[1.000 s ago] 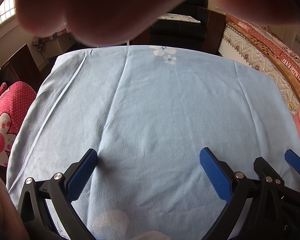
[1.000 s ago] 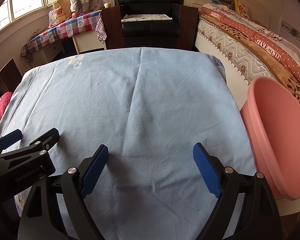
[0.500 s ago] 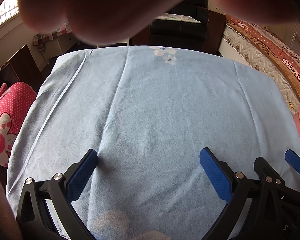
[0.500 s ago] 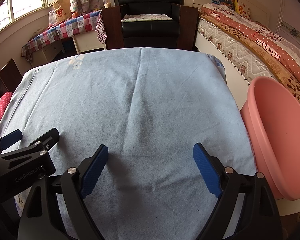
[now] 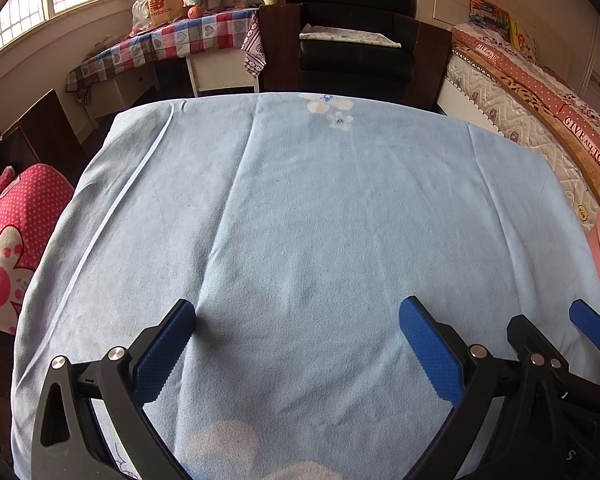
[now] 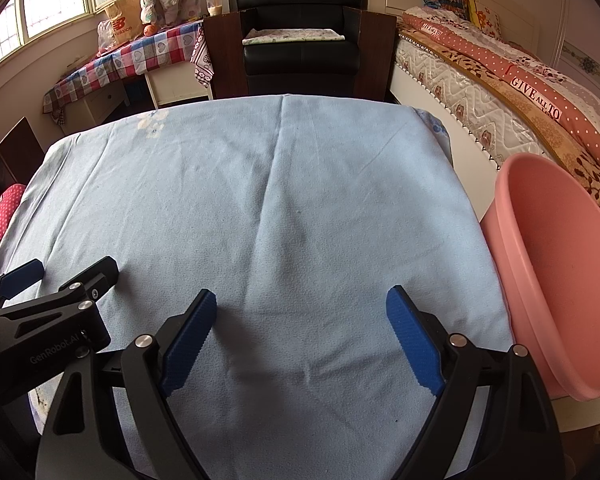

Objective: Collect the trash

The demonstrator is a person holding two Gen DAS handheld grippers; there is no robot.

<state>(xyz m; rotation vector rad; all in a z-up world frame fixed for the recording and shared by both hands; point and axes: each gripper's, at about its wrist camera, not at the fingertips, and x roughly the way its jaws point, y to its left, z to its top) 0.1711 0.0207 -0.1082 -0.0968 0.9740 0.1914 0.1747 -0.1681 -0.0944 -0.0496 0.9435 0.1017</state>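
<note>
Left gripper [image 5: 298, 334] and right gripper [image 6: 300, 320] held jaws spread, nothing grasped, above bare light-blue fleece tablecloth [image 6: 260, 184]; round pink plastic basin [image 6: 556, 264] set at table edge, likely for trash.

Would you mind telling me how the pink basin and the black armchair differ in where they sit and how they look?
The pink basin stands close, at the right edge of the blue cloth; the black armchair stands beyond the cloth's far edge. The basin is plain, smooth and looks empty; the armchair is glossy black with a floral cloth on its seat. Neither rests on the blue cloth.
</note>
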